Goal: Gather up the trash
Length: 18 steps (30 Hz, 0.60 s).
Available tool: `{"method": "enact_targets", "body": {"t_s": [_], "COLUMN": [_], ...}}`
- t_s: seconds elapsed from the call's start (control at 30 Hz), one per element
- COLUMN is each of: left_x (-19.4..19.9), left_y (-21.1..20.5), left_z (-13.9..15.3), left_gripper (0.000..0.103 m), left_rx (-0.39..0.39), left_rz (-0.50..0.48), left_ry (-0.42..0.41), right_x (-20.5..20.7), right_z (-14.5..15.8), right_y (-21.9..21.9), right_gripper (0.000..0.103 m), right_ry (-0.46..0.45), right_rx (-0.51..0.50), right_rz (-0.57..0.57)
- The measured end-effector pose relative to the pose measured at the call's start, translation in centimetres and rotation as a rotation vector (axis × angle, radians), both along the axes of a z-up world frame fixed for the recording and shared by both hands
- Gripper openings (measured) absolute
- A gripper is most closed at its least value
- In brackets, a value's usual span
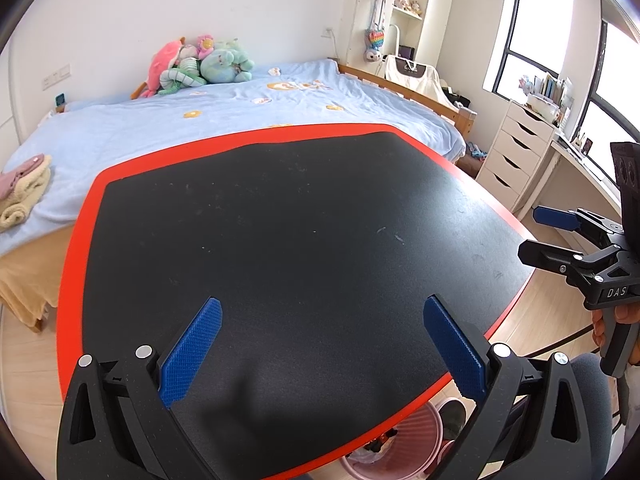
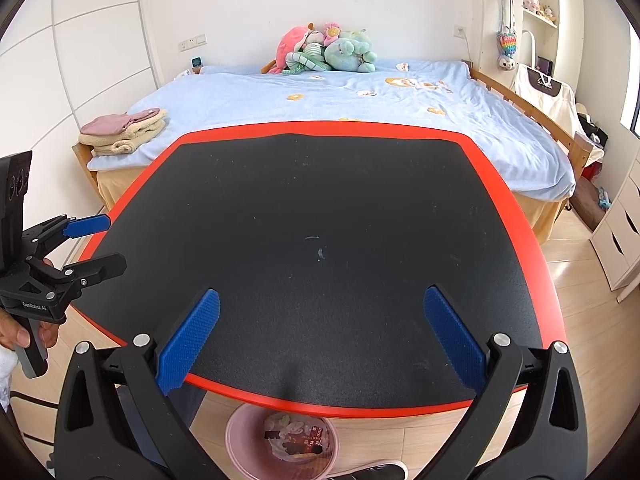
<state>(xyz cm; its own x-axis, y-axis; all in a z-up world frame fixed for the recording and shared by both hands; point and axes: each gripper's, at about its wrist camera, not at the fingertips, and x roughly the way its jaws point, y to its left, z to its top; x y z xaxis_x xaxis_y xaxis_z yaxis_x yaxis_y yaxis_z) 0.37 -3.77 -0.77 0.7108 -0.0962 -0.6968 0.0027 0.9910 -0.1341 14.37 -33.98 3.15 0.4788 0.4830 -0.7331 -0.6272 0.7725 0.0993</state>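
The trash sits in the pink bin (image 2: 240, 440) on the floor below the near edge of the table (image 2: 320, 410): crumpled pale wrappers and a few dark printed packets (image 2: 298, 438) lie heaped inside it, and in the left wrist view only a slice of the same ribbed pink plastic bin (image 1: 416, 428) shows under the table's edge. No loose litter shows on the tabletop, only faint pale scuffs and specks on the mat (image 2: 320, 254), so the collecting looks, by my reading, finished or nearly so. If anything is left, the next move calls for a scan of the floor and table edges, which these views mostly hide. The table is a wide slab with clipped corners, covered in a matte black, finely grained mat and rimmed by a smooth glossy orange-red band. The right gripper (image 2: 320, 336) hovers over the near edge with its fingers spread wide and nothing between them; the pads (image 2: 188, 340) are blue with a knurled, cross-hatched texture on black hinged arms. The left gripper (image 1: 324, 348) is likewise spread wide and empty above the mat. Beyond the table lies a bed (image 2: 360, 120) under a soft light-blue blanket.
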Motion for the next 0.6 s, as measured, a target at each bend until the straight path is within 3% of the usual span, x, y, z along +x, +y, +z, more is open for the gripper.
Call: {"method": "enact_targets", "body": {"t_s": [0.6], "left_x": [0.06], "left_y": [-0.66], "left_z": [-1.08], "left_gripper": [0.097], "left_rx": [0.016], "left_rz": [-0.001], "left_ry": [0.016], "right_x": [-0.07], "right_z": [-0.42], "right_y": [0.17], "right_gripper": [0.100], "right_ry": [0.002], "right_rx": [-0.010], "right_rz": [0.000]}}
